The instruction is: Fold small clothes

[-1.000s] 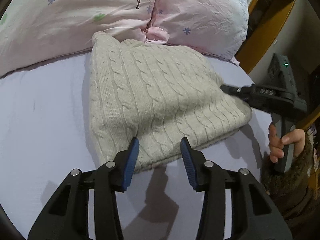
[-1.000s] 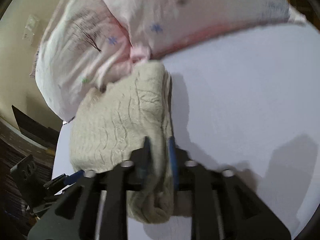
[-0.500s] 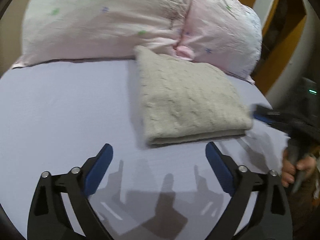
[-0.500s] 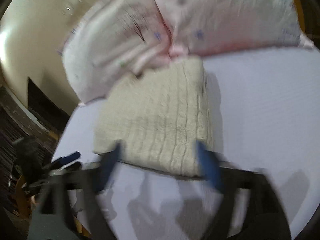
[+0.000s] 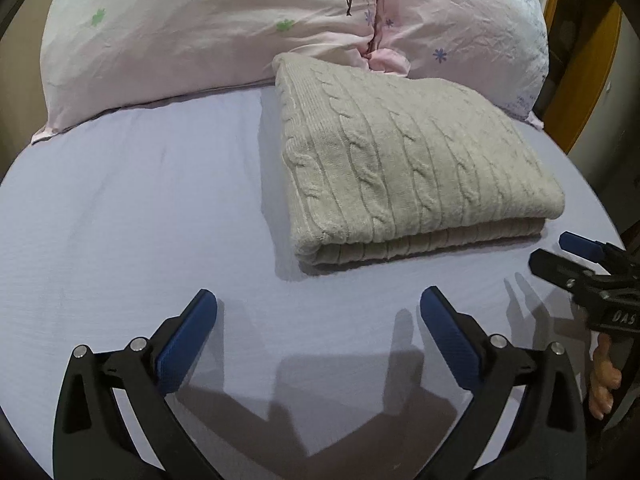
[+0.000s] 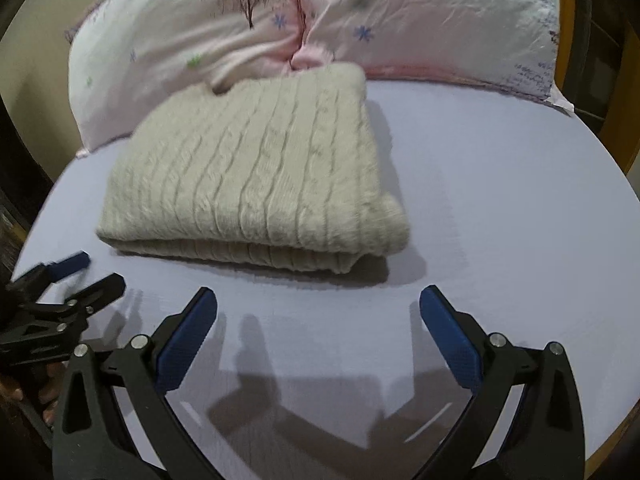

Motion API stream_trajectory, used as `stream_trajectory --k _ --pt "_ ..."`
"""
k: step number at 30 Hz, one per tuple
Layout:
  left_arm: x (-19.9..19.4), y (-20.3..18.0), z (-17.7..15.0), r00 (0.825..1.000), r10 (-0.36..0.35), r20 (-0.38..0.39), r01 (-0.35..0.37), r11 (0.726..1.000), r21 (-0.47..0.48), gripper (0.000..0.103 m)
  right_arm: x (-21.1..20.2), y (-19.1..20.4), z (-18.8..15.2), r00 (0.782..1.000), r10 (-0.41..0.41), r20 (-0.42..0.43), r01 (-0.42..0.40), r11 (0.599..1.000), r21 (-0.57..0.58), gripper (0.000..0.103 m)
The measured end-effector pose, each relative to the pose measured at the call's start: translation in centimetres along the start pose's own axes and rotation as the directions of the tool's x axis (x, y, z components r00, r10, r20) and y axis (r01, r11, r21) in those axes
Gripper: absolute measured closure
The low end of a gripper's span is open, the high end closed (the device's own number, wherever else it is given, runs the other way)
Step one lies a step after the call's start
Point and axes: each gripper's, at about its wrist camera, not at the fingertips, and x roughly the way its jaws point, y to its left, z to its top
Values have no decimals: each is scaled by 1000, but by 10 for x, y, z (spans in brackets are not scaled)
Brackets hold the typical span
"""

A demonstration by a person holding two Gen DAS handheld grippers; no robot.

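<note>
- The folded sweater [image 5: 404, 152], a cream cable-knit, lies flat on the bed [image 5: 132, 208], which is covered by a lavender sheet.
- The sweater's far edge touches the pink pillows [image 5: 224, 28], printed with small flowers and a bare tree, right where the two pillows meet.
- Seen from the right wrist camera, the sweater [image 6: 256, 184] shows stacked layers along its near edge, with the thick rounded fold on its right side.
- The left claw [image 5: 318, 312] is released, its blue-padded fingers spread wide and grasping nothing; it hangs over bare sheet just on the near side of the sweater, apart from it.
- The right claw [image 6: 318, 312] is likewise released and empty, over the sheet near the sweater's front edge, not touching it.
- In the left wrist view the right claw [image 5: 576, 256] sits off the sweater's near right corner, with a few of the person's fingers [image 5: 602, 376] on its handle below.
- In the right wrist view the left claw [image 6: 86, 274] appears off the sweater's near left corner, slightly blurred.
</note>
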Motion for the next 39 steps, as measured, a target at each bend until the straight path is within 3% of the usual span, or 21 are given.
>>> stream_trajectory --k 7,39 --pt "5 -12 -1 997 74 -29 -72 996 54 1 8 15 -8 995 -95 -13 94 993 -64 2" --pt "4 -12 -1 996 89 -31 -87 995 52 1 9 14 -10 995 -95 -11 94 994 -63 2"
